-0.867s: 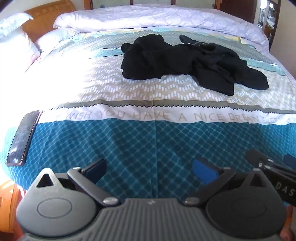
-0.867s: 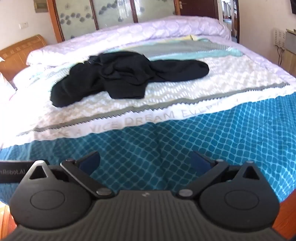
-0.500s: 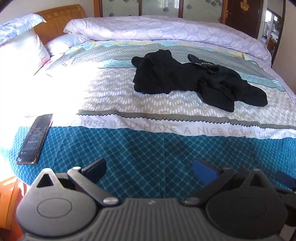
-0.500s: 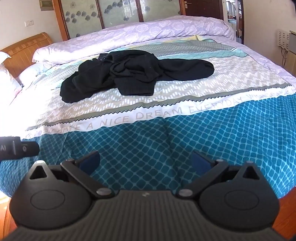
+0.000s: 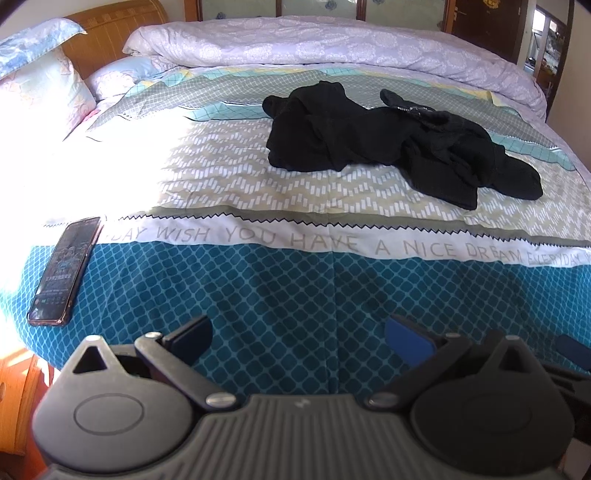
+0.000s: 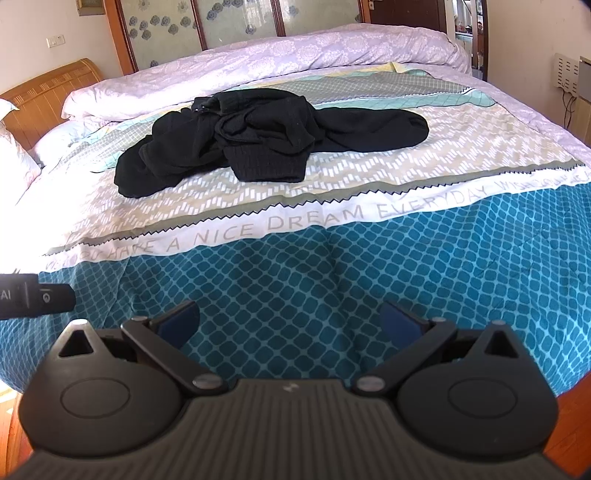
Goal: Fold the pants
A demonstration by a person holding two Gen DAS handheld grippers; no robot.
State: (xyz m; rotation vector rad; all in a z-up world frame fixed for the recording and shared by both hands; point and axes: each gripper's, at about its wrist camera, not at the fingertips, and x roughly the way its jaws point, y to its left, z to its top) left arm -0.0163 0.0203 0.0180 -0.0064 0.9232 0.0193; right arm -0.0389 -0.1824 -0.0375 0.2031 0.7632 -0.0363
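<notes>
Black pants (image 5: 388,140) lie crumpled in a heap on the middle of the bed, on the beige zigzag band of the cover; they also show in the right wrist view (image 6: 266,140). My left gripper (image 5: 299,332) is open and empty, low over the teal front part of the cover, well short of the pants. My right gripper (image 6: 290,319) is open and empty, also over the teal part near the bed's front edge. The left gripper's body shows at the left edge of the right wrist view (image 6: 33,299).
A phone (image 5: 64,271) lies on the bed cover (image 5: 332,295) near its front left corner. A rolled lilac duvet (image 5: 332,48) runs along the far side. Pillows (image 5: 40,92) and a wooden headboard (image 5: 110,33) are at the left.
Both grippers have pulled back and tilted up a little, so more of the bed, duvet and room shows. The pants have not moved. Both stay open.
</notes>
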